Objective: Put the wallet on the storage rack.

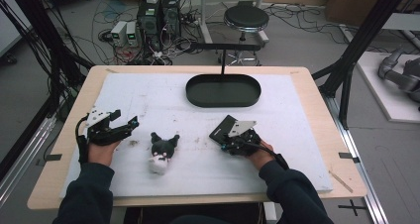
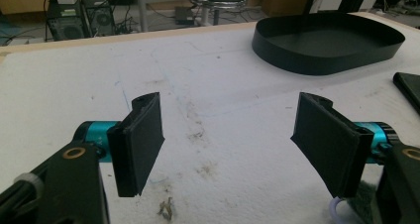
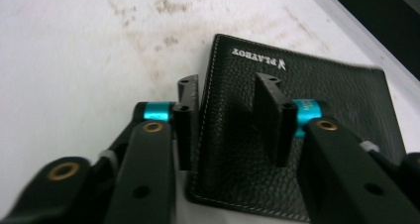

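A black leather wallet (image 3: 297,115) lies flat on the white mat (image 1: 163,95), right of centre (image 1: 222,127). My right gripper (image 3: 228,112) hovers low over its near edge with the jaws partly apart: one jaw just outside the wallet's stitched side, the other above the leather. In the high view this right gripper (image 1: 227,137) sits at the wallet's near corner. My left gripper (image 2: 228,144) stands wide open over bare mat with nothing between its jaws, at the left of the table (image 1: 126,119). A small black and white plush toy (image 1: 161,152) lies between the two hands.
A black oval tray (image 1: 223,102) rests at the back of the mat, seen also as the tray (image 2: 322,60) ahead of the left gripper. The mat carries brown stains (image 2: 195,135). Wooden table edges (image 1: 317,100) frame the mat; a stool and cables stand beyond.
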A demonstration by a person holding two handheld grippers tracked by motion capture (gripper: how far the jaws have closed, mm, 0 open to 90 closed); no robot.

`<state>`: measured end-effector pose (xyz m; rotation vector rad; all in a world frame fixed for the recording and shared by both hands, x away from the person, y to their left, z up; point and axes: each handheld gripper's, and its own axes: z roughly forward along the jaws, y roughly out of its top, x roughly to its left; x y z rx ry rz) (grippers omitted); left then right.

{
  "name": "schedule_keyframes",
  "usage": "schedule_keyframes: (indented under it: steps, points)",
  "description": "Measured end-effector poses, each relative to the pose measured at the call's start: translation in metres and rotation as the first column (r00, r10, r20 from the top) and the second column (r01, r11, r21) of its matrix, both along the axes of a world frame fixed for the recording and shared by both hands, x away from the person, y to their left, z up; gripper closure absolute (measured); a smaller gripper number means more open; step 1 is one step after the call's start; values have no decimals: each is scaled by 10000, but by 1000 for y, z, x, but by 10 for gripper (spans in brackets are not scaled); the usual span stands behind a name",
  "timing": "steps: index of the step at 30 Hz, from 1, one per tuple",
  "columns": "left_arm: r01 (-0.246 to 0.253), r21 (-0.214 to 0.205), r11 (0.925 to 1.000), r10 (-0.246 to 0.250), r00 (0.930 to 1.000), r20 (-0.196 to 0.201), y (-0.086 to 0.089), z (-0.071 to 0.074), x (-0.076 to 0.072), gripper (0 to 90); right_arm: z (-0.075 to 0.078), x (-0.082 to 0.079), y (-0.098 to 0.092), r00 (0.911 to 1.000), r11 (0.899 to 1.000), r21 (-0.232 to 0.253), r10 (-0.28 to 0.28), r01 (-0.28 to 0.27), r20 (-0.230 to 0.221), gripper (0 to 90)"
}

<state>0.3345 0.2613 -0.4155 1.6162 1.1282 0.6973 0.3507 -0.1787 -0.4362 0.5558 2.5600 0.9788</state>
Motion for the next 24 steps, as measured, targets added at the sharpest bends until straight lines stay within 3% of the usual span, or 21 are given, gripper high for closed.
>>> schedule_keyframes:
  steps: [5,7,8,9,12,14,15,16,18,19,20,21,22,23,24]
  points:
    - [-78,13,10000,78,10000,11,2,0,0,272,4,1,-20,9988,9997,0,249,-250,-432,754]
    - [-97,1,10000,97,10000,-3,3,0,0,272,6,1,-27,9963,9984,-13,564,-566,-644,789]
    - [-116,5,9999,116,9999,-3,3,0,0,272,8,3,-41,9919,9958,-61,904,-913,-888,810]
    - [-131,-8,9999,131,9999,-6,4,-1,0,272,8,3,-41,9919,9958,-61,904,-913,-888,810]
    - [-157,-35,9999,157,9999,-12,5,-1,0,272,11,2,-68,9871,9884,-499,1394,-1436,-792,809]
    - [-187,-48,9998,187,9998,11,5,-1,1,272,13,3,-88,9911,9913,-720,1039,-1099,-829,817]
    - [-196,-39,9998,197,9998,5,5,-1,1,272,14,5,-101,9956,9939,-944,493,-567,-797,816]
    - [-200,-42,9998,200,9998,6,5,-1,1,272,14,5,-101,9956,9939,-944,493,-567,-797,816]
    - [-193,-39,9998,193,9998,-8,5,-1,1,272,17,8,-114,9949,9966,-781,-328,254,-953,632]
    - [-176,-14,9998,176,9998,-10,5,-1,1,273,18,9,-118,9900,9954,-429,-902,860,-1089,599]
    - [-162,-10,9999,162,9999,-29,5,-1,1,273,19,9,-118,9886,9938,-230,-1110,1092,-1020,551]
    - [-184,-40,9998,183,9998,-26,4,-1,2,274,20,9,-116,9866,9900,49,-1404,1413,-836,470]
    - [-168,-21,9999,168,9999,-22,4,-1,2,274,21,9,-111,9788,9799,423,-1918,1951,-723,416]
    - [-140,1,9999,140,9999,-26,3,-1,2,274,21,10,-107,9733,9728,589,-2203,2241,-644,401]
    - [-126,22,9999,126,9999,-30,3,-1,2,275,21,11,-92,9629,9587,909,-2664,2694,-439,394]
